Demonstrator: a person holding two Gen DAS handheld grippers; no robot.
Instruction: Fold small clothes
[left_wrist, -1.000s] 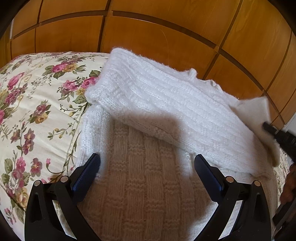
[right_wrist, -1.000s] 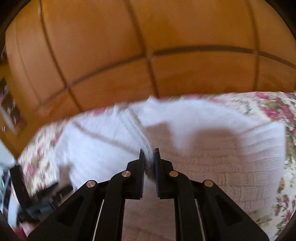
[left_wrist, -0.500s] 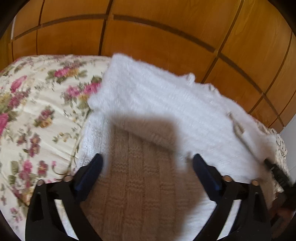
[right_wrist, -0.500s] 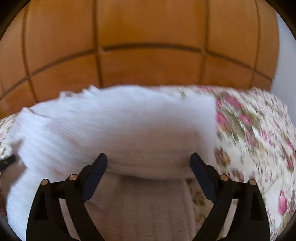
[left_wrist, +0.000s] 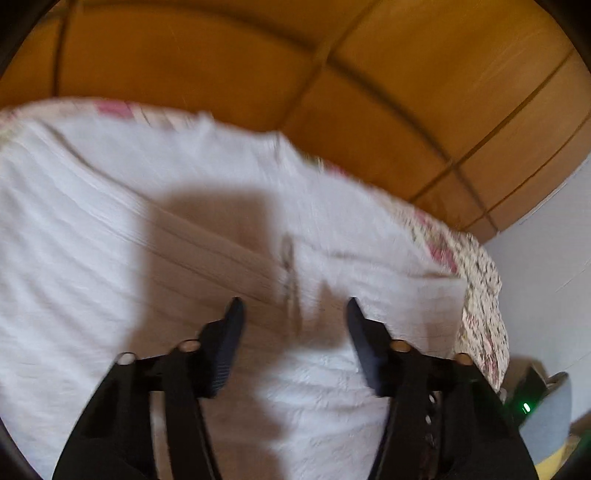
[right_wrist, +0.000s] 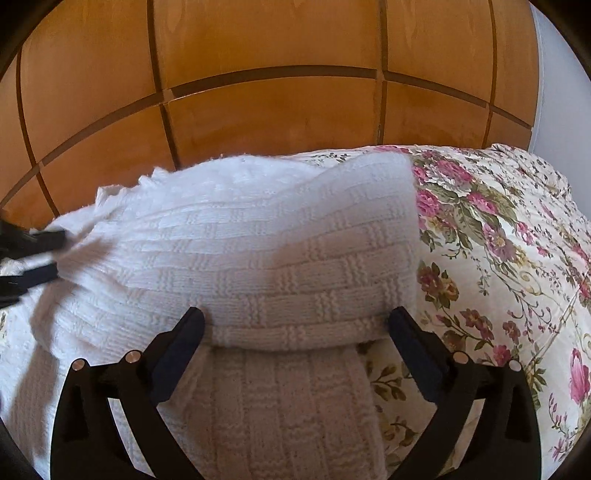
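A white knitted garment (right_wrist: 258, 251) lies partly folded on the floral bedspread (right_wrist: 498, 240). Its upper part is doubled over the lower part. In the blurred left wrist view the garment (left_wrist: 110, 221) fills most of the frame. My left gripper (left_wrist: 293, 317) is open and empty just above the knit, near a seam. It also shows as dark fingers (right_wrist: 33, 258) at the garment's left edge in the right wrist view. My right gripper (right_wrist: 295, 325) is open and empty, its fingers either side of the folded edge.
A wooden panelled headboard (right_wrist: 277, 74) rises behind the bed. The bed's right edge (left_wrist: 484, 295) drops off beside a pale wall (left_wrist: 546, 258). A device with a green light (left_wrist: 526, 408) sits low at the right.
My right gripper let go of the garment's edge and opened. My left gripper swung right across the garment and narrowed its opening. The folded flap now lies flat.
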